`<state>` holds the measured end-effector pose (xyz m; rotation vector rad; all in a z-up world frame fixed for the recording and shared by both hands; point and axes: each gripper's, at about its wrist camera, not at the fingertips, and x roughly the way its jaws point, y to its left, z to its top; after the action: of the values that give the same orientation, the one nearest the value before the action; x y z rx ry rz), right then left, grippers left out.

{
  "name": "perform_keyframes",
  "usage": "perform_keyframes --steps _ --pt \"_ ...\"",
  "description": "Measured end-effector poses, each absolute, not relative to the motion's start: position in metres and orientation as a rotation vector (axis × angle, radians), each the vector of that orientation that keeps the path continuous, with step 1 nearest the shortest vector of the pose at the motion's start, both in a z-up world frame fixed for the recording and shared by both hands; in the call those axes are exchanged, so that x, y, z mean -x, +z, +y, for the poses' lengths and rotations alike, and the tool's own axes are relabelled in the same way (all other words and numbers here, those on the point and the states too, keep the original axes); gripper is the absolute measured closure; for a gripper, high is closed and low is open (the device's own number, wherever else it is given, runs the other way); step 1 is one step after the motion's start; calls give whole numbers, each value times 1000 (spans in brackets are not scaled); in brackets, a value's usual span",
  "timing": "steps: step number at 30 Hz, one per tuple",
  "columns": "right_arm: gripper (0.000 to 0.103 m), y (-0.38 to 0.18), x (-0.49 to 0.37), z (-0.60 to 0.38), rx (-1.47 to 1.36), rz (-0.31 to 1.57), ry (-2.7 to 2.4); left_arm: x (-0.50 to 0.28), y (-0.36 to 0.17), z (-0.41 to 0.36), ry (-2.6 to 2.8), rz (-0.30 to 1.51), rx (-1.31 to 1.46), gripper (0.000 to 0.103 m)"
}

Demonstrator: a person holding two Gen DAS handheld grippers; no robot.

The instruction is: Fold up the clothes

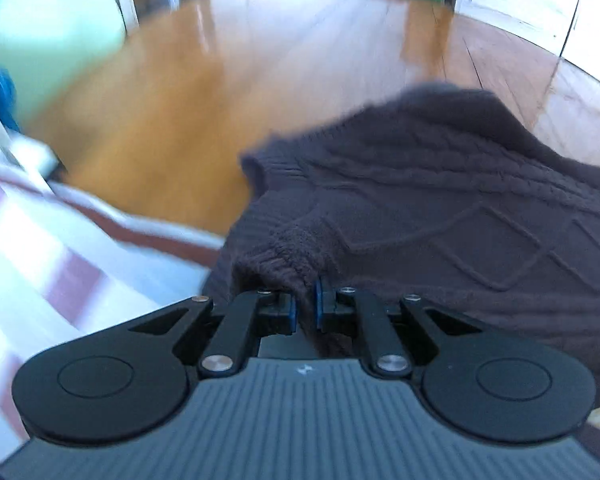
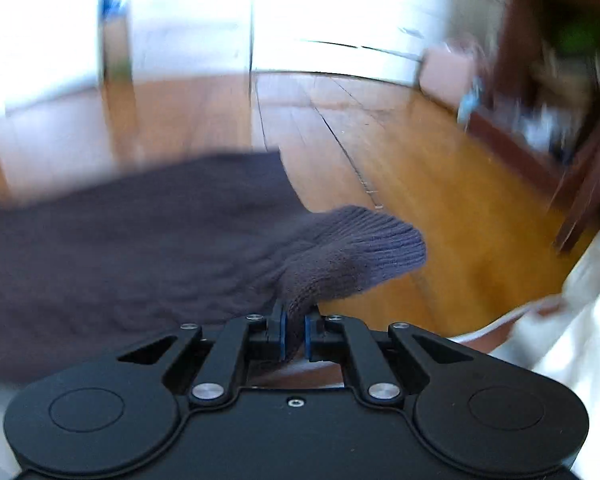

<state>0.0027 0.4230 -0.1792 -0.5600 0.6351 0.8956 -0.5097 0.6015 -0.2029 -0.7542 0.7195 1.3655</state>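
Observation:
A dark purple-grey cable-knit sweater [image 1: 440, 200] fills the right half of the left wrist view. My left gripper [image 1: 305, 308] is shut on a ribbed edge of it, with knit bunched between the blue pads. In the right wrist view the same sweater [image 2: 140, 248] spreads to the left, held up above the floor. My right gripper [image 2: 295, 336] is shut on another ribbed edge, and a ribbed fold [image 2: 364, 248] sticks out past the fingers. Both views are blurred by motion.
A wooden floor [image 1: 220, 80] lies beyond the sweater. A striped white and maroon cloth [image 1: 60, 248] lies at the left in the left wrist view. White fabric [image 2: 572, 320] and dark wooden furniture [image 2: 560, 100] are at the right in the right wrist view.

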Motion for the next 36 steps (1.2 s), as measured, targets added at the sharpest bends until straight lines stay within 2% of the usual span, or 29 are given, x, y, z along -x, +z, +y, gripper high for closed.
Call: perform_keyframes --steps 3,4,5,7,9,12,17,21,24,26,29,30,31,32,33,34,35,36 --pt "90 -205 8 436 726 604 869 509 -211 605 1350 719 804 91" --pt "83 -206 13 435 745 594 835 512 -209 605 1343 717 831 84" --pt "71 -204 20 433 753 582 792 515 -206 603 1335 717 857 80" --pt "62 -196 36 427 765 551 719 521 -193 594 1317 740 864 67" --pt "60 -179 59 415 802 486 759 521 -183 580 1271 764 846 61" --pt "55 -158 97 403 897 445 909 517 -169 565 1151 714 858 59" --pt "49 -124 129 403 692 812 1330 503 -163 534 970 678 899 53" --pt "49 -111 154 406 582 913 1529 489 -181 519 882 759 931 41" --pt "49 -116 170 415 545 1058 1662 483 -194 512 823 820 953 40" --pt "49 -128 174 423 495 1208 1706 473 -198 510 789 882 866 35" --pt "48 -145 186 425 426 1338 1742 457 -204 510 743 972 699 29" --pt "46 -150 191 424 406 1365 1755 455 -206 511 734 968 721 30" --pt "41 -157 197 425 402 1396 1766 454 -208 512 725 962 742 36" --pt "41 -167 203 429 416 1428 1772 454 -206 510 702 942 757 44" --pt "41 -175 207 432 435 1440 1766 454 -205 508 679 922 772 67" --pt "42 -177 213 432 444 1433 1762 455 -203 506 659 902 784 79" --pt "48 -175 218 431 432 1422 1782 455 -196 502 676 880 762 80" --pt "74 -171 219 429 410 1410 1833 455 -189 497 714 866 727 80"
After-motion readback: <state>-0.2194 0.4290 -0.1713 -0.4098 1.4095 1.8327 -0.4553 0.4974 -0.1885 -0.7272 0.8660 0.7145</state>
